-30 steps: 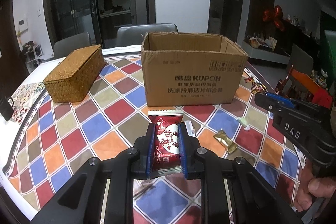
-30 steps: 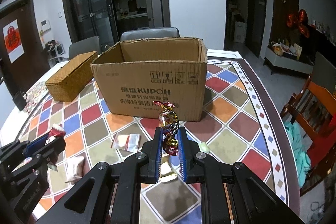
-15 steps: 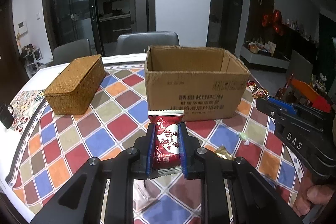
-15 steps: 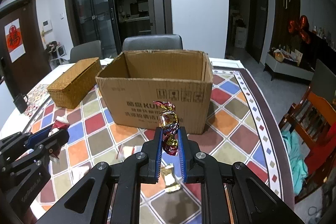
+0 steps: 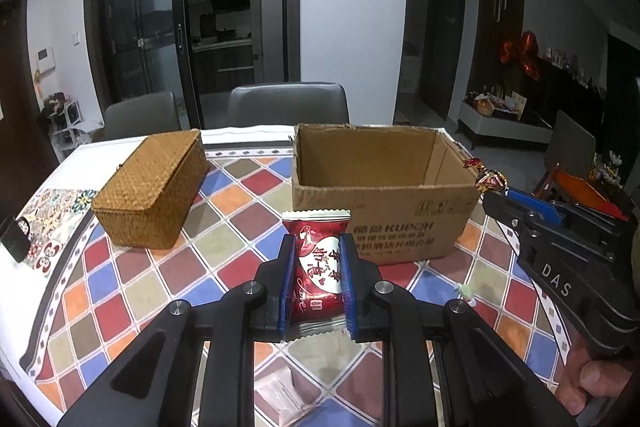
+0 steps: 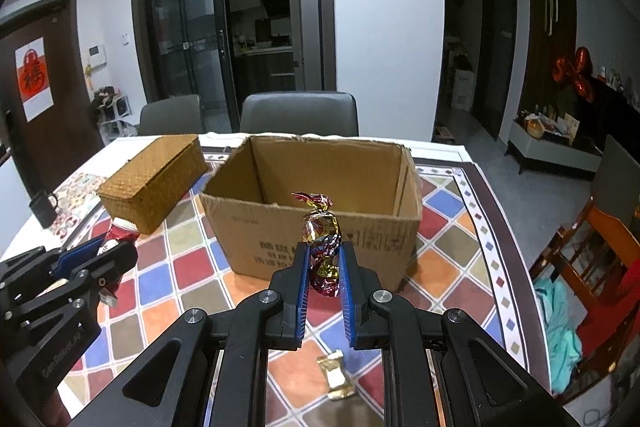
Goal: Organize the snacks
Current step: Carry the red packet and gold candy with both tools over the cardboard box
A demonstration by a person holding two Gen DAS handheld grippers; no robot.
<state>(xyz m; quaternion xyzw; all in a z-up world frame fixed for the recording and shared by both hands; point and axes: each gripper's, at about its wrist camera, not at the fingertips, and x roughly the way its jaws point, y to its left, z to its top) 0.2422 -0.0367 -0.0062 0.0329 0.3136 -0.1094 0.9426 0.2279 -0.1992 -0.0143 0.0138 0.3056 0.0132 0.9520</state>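
Both claws carry a snack toward the open cardboard box [image 5: 380, 195] that stands on the checkered tabletop [image 5: 132, 279]. The left claw [image 5: 316, 283] is clamped on a red snack packet [image 5: 318, 267] printed with a white heart, which stands upright between the blue pads, clear of the tabletop and short of the box's near wall. The right claw [image 6: 324, 283] is pinched tight on a foil-wrapped candy [image 6: 320, 227], red and gold, its twisted end poking up just in front of the box rim.

This looks like the carrying step: each snack is picked up and lifted, neither is over the opening yet. The next move, as I judge it, calls for bringing each claw forward over the near wall until its snack hangs above the hollow of the box, then letting go. The two claws sit close side by side, so they may need to take turns or keep apart at the rim.

More wrapped sweets lie loose on the tabletop: a gold wrapper [image 6: 336, 375] below the right claw, a pale green one [image 5: 464, 291] near the box corner. A woven lidded basket [image 5: 152, 191] sits to the left of the box, shut.
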